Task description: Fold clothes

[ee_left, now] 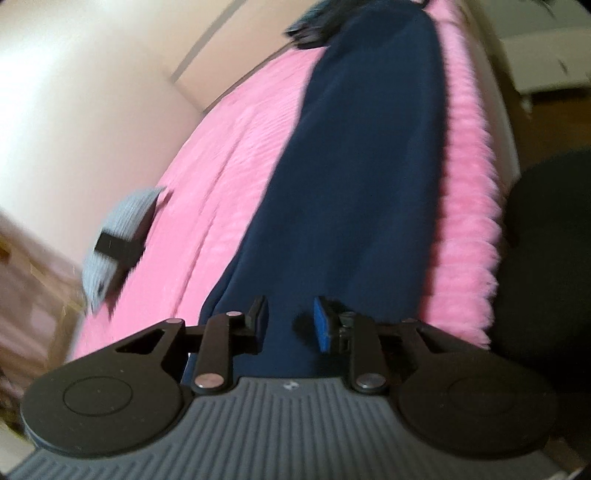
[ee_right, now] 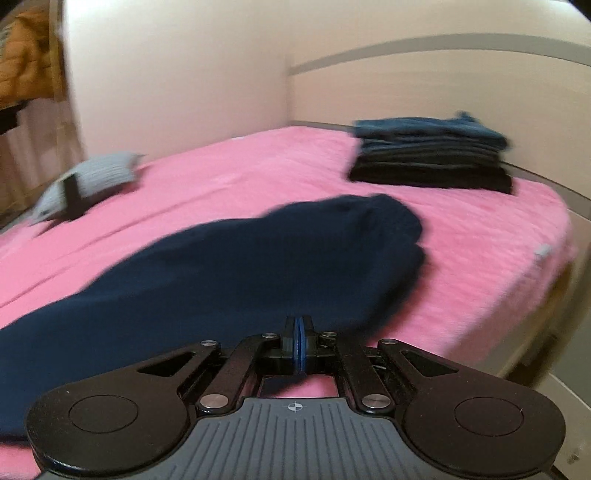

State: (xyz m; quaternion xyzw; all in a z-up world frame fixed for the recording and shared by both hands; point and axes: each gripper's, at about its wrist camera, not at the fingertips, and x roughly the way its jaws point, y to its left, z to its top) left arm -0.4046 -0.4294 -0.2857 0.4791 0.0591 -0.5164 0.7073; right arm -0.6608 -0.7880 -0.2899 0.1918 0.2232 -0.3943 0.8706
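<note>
On a pink bed (ee_right: 258, 162), left to right: one grey garment (ee_right: 92, 173), one long navy garment (ee_right: 221, 266) mid-fold, one folded stack (ee_right: 432, 151). Left tongs (ee_left: 290, 321) hang released over navy cloth; right tongs (ee_right: 299, 343) are clenched, seemingly pinching its edge. Next, likely, the left regrips.

Navy garment (ee_right: 236, 273), pink blanket (ee_right: 258, 173)

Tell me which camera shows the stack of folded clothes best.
The right wrist view. There the stack of folded clothes sits whole on the pink bedspread, its layers countable despite blur. The left wrist view catches only a dark, smeared corner of it at the top edge, beyond the navy garment.
</note>
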